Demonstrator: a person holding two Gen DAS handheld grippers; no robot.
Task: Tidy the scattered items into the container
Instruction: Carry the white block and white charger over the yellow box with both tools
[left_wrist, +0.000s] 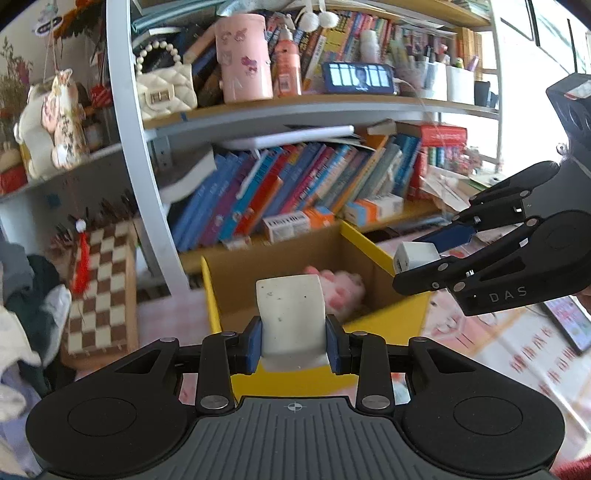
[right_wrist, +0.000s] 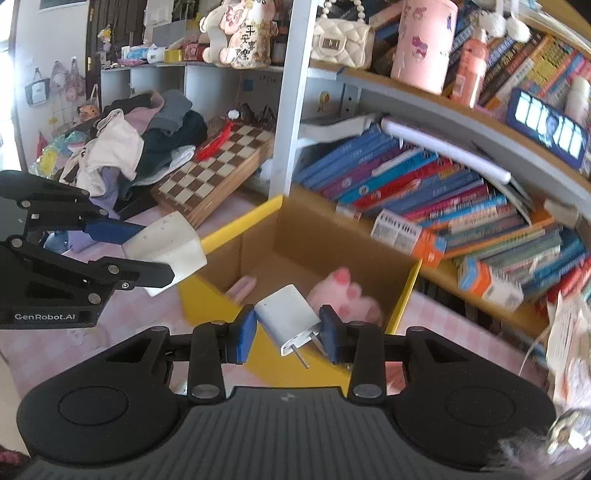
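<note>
Left gripper (left_wrist: 294, 341) pinches a white curved plastic piece (left_wrist: 291, 318) btwn its blue pads, held upright over the near yellow rim of the cardboard box (left_wrist: 384, 254). In the right wrist view the same gripper (right_wrist: 147, 251) comes in from the left w/ the white piece (right_wrist: 168, 251) just beside the box's near-left corner.

Right gripper (right_wrist: 287, 330) pinches a white plug charger (right_wrist: 288, 317), tilted, prongs pointing down-right, above the box's (right_wrist: 258, 218) near edge. From the left wrist view it (left_wrist: 421, 251) sits over the box's right rim, charger (left_wrist: 415, 256) at the tips.

Inside the box: a pink plush paw (right_wrist: 345, 295) on the floor toward the right side, plus a pale pink item (right_wrist: 242, 288) near the left wall; can't tell what it is.

Box stands on the pink-patterned bench (right_wrist: 443, 328), in front of a bookshelf (left_wrist: 295, 184). A chessboard (right_wrist: 218, 166) and a clothes pile (right_wrist: 129, 144) lie to the left, well apart from the box.
</note>
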